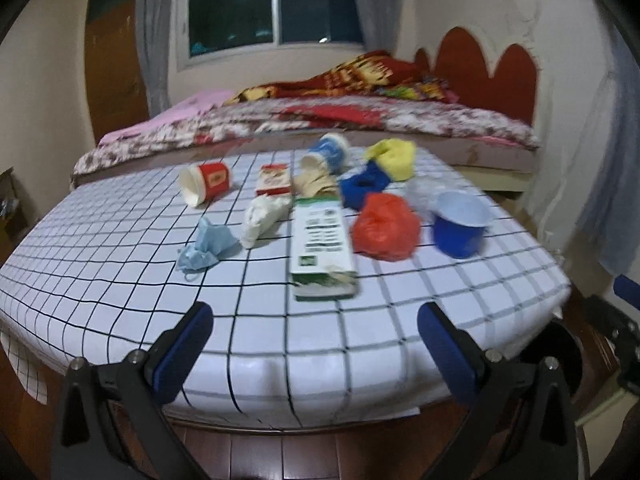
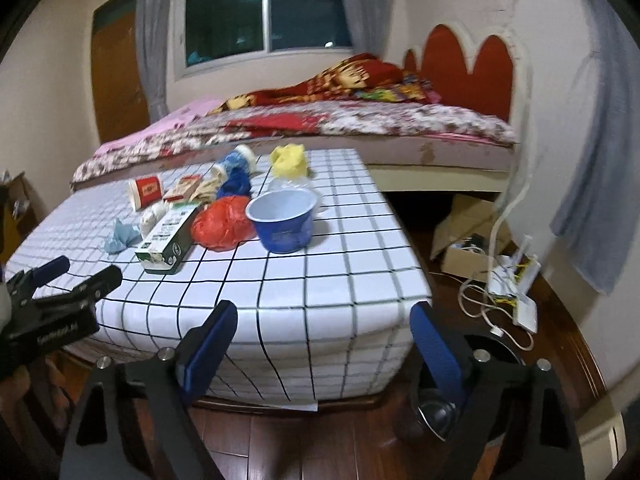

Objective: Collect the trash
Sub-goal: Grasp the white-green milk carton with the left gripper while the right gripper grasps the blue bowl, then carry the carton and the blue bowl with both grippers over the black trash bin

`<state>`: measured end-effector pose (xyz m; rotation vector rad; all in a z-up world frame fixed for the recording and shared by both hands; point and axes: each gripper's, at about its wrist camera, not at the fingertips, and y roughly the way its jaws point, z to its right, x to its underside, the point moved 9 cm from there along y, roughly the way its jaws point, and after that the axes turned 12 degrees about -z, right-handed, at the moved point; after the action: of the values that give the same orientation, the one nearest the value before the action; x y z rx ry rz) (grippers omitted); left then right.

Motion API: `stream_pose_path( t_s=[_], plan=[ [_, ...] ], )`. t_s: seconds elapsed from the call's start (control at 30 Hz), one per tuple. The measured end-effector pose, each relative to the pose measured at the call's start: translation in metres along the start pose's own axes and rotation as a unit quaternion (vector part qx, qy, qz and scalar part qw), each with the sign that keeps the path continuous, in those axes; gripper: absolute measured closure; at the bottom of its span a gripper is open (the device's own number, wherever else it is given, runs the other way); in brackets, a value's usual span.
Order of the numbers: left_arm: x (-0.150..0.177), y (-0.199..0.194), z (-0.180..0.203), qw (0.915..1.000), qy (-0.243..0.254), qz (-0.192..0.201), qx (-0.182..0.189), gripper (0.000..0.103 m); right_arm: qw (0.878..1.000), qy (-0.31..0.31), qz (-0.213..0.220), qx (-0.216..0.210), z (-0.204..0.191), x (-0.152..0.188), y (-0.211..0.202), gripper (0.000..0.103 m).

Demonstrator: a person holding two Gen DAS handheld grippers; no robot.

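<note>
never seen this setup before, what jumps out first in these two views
A heap of litter sits on the table with the checked cloth: a red plastic bag in the middle, a blue bowl upright beside it, and a green and white carton lying flat nearer the camera. Both the left gripper and the right gripper stand open and empty at the table's near edge. A bed fills the background.
</note>
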<state>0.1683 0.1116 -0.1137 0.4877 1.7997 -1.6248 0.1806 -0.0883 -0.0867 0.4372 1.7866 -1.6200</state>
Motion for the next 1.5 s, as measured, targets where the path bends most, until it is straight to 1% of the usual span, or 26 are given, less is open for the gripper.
stream_pose_path(
  t_s=[0.13,0.33,0.5,0.6,0.67,0.7,0.73,0.77,0.8,0.97,1.17,1.27,1.33,1.5],
  plan=[
    [-0.011,0.032,-0.004,0.9998,-0.007,-0.012,-0.014,0.001,1.0,-0.027,-0.016,-0.003,-0.014,-0.018,0.039,0.018],
    [-0.021,0.061,-0.003,0.9994,-0.013,-0.028,-0.016,0.001,0.998,-0.05,-0.04,-0.01,-0.025,-0.047,0.09,0.019],
    [-0.03,0.078,-0.001,0.9989,-0.023,-0.04,-0.001,0.001,0.997,-0.043,-0.058,-0.023,-0.03,-0.071,0.126,0.019],
    [-0.032,0.085,-0.001,0.9984,-0.029,-0.048,0.008,0.004,0.996,-0.051,-0.065,-0.021,-0.035,-0.081,0.141,0.019],
    [-0.034,0.09,-0.001,0.9981,-0.029,-0.053,0.013,0.013,0.996,-0.05,-0.068,-0.022,-0.035,-0.087,0.147,0.019],
    [-0.035,0.091,0.0,0.9979,-0.029,-0.056,0.017,0.016,0.996,-0.049,-0.068,-0.021,-0.034,-0.088,0.148,0.019],
    [-0.035,0.093,0.001,0.9977,-0.027,-0.058,0.023,0.023,0.996,-0.049,-0.069,-0.024,-0.035,-0.09,0.15,0.026],
    [-0.036,0.095,0.003,0.9975,-0.024,-0.061,0.028,0.038,0.996,-0.048,-0.069,-0.026,-0.034,-0.091,0.15,0.025],
    [-0.035,0.097,0.005,0.9969,-0.016,-0.066,0.038,0.05,0.996,-0.049,-0.069,-0.027,-0.035,-0.091,0.151,0.026],
    [-0.035,0.08,0.002,0.9978,-0.016,-0.044,0.046,0.049,0.997,-0.053,-0.053,-0.032,-0.034,-0.085,0.137,0.026],
    [-0.034,0.049,0.012,0.9978,-0.007,-0.016,0.064,0.049,0.998,-0.043,-0.022,-0.034,-0.022,-0.077,0.099,0.026],
    [-0.036,0.032,0.031,0.9966,0.009,-0.002,0.082,0.049,0.999,-0.028,-0.001,-0.031,-0.002,-0.07,0.071,0.026],
    [-0.036,0.02,0.051,0.9949,0.026,0.006,0.097,0.049,1.0,-0.017,0.009,-0.024,0.014,-0.065,0.055,0.026],
    [-0.029,-0.003,0.105,0.987,0.07,0.015,0.144,0.049,0.999,0.027,0.03,0.015,0.08,-0.045,0.013,0.026]
  ],
)
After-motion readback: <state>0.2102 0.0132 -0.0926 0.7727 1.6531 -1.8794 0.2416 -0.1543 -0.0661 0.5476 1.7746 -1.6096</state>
